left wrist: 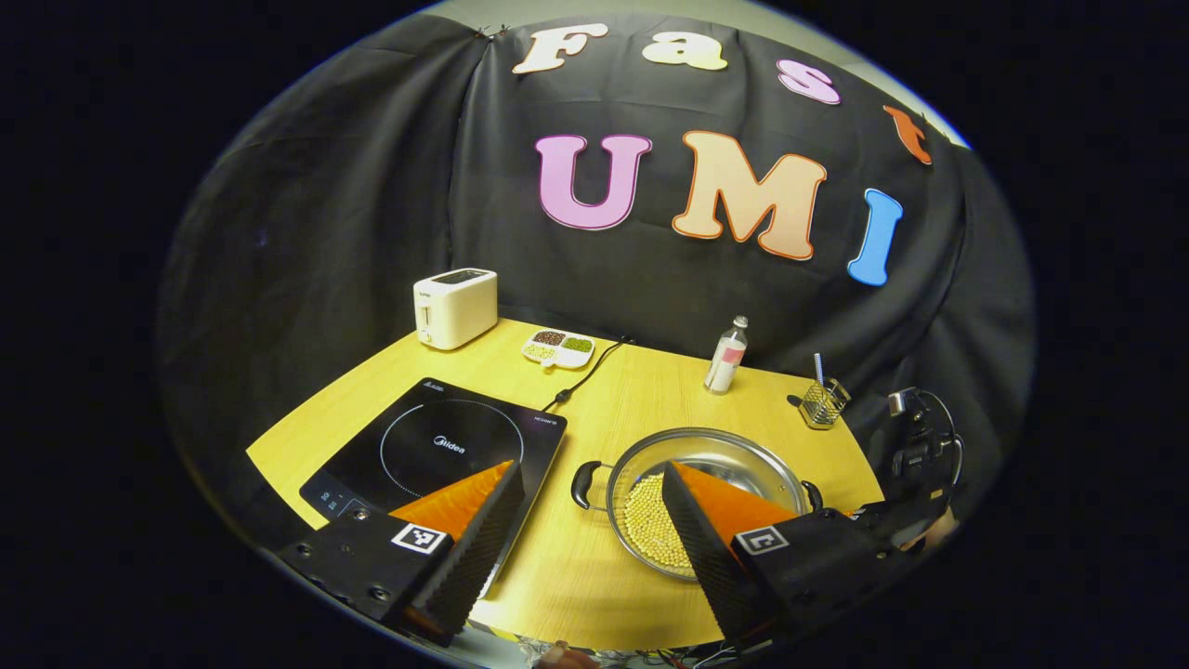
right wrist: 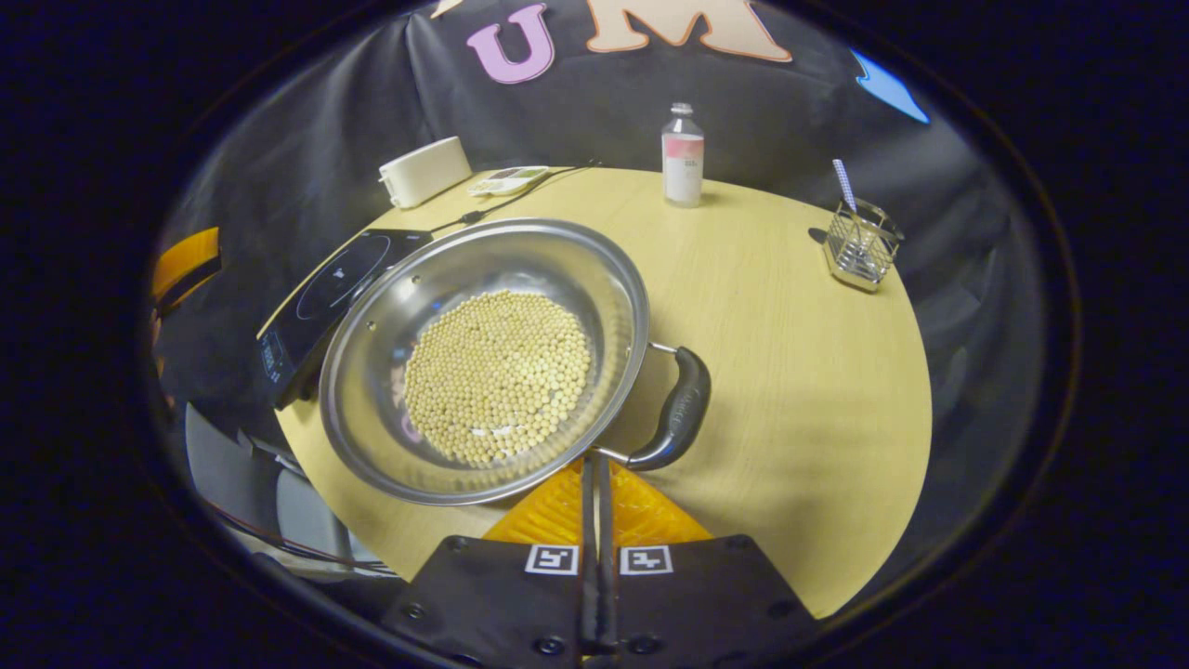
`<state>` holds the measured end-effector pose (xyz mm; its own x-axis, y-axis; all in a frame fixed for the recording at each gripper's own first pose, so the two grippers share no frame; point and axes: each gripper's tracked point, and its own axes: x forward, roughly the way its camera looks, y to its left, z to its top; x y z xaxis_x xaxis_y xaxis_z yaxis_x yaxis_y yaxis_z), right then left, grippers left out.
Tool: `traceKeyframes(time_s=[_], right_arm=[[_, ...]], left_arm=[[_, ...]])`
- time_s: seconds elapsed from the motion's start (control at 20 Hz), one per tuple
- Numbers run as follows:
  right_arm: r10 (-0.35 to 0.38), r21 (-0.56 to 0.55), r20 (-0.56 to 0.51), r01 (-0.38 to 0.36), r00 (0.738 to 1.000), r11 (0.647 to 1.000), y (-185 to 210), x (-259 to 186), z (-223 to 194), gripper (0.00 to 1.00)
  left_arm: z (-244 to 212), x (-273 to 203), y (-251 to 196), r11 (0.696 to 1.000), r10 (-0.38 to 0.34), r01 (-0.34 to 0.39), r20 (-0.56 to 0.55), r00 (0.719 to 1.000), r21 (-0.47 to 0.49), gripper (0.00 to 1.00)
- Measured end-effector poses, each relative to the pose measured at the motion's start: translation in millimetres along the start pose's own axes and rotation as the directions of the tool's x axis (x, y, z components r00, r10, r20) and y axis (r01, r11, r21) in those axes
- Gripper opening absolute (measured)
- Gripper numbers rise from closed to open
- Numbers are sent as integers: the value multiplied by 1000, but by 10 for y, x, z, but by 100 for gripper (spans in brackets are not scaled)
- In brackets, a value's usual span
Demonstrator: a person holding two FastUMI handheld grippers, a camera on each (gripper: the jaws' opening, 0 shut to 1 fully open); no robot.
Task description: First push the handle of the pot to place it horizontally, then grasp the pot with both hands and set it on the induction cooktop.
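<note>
While the right claw (right wrist: 594, 465) is closed beside the pot (right wrist: 483, 358), the left claw (left wrist: 590, 492) gapes.

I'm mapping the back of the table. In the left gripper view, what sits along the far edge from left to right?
toaster → divided dish of beans → bottle → wire holder
</note>
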<state>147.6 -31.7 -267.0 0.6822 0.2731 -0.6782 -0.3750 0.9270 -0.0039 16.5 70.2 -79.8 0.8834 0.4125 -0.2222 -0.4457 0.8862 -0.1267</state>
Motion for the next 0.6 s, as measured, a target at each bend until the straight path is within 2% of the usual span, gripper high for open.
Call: traceKeyframes(time_s=[0.25, 0.35, 0.55, 0.6], right_arm=[[-29, 36, 12, 29, 1000, 999, -19, -174, 6, 2], [-34, 80, 36, 31, 999, 996, -27, -270, 90, 2], [-111, 220, 74, 92, 991, 971, -121, -409, 281, 3], [-127, 252, 86, 101, 988, 962, -122, -434, 314, 6]], left_arm=[[-38, 99, -21, 999, -41, 41, -21, 999, 0, 97], [-20, 191, -40, 996, -82, 83, -26, 996, 13, 97], [-73, 464, -73, 983, -175, 179, -85, 981, 41, 97], [-75, 528, -80, 979, -197, 201, -96, 976, 36, 98]])
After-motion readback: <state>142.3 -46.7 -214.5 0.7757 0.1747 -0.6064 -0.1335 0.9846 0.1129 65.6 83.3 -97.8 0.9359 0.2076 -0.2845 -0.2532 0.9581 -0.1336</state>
